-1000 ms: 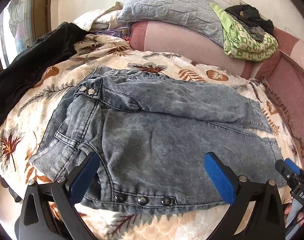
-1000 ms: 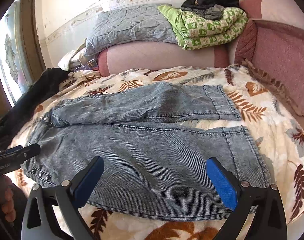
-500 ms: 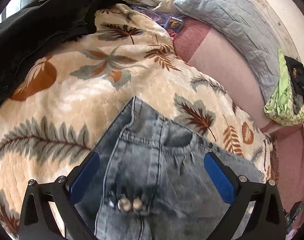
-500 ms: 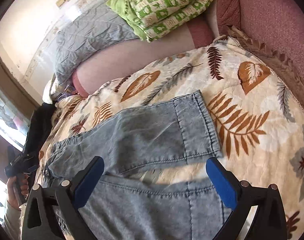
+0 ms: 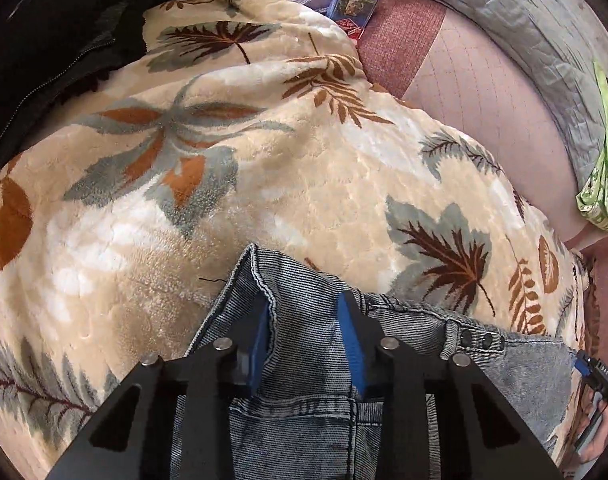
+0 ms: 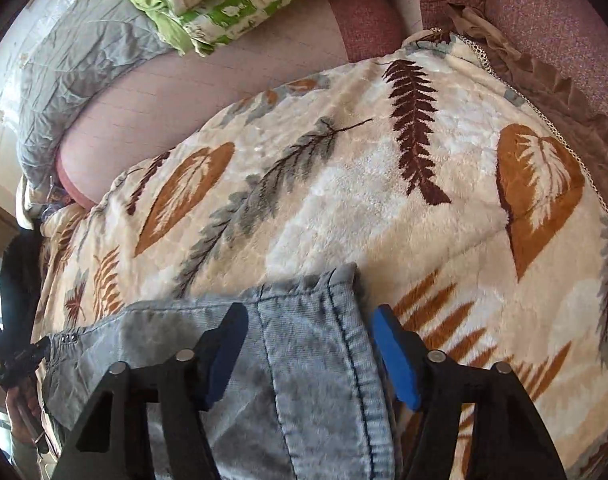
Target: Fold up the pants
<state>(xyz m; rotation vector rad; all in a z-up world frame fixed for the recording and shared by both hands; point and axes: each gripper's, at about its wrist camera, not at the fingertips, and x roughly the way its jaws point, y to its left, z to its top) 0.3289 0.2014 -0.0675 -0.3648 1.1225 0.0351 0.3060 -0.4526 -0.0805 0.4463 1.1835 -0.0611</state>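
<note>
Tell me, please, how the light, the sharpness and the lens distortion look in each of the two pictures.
Left wrist view: bright daylight, sharp on the jeans, fisheye bends the blanket, dark corners. Right wrist view: similar light, the jeans hem slightly soft, the window edge at the left glares white.

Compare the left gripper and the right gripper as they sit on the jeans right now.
The left gripper stands over the waistband corner of the jeans; the right gripper straddles a leg hem. The left gripper's jaws stand narrower, a denim ridge between its pads; the right gripper's are wider, across flatter cloth. Both have just been closing, point down at the leaf-print blanket, and have blue pads.
</note>
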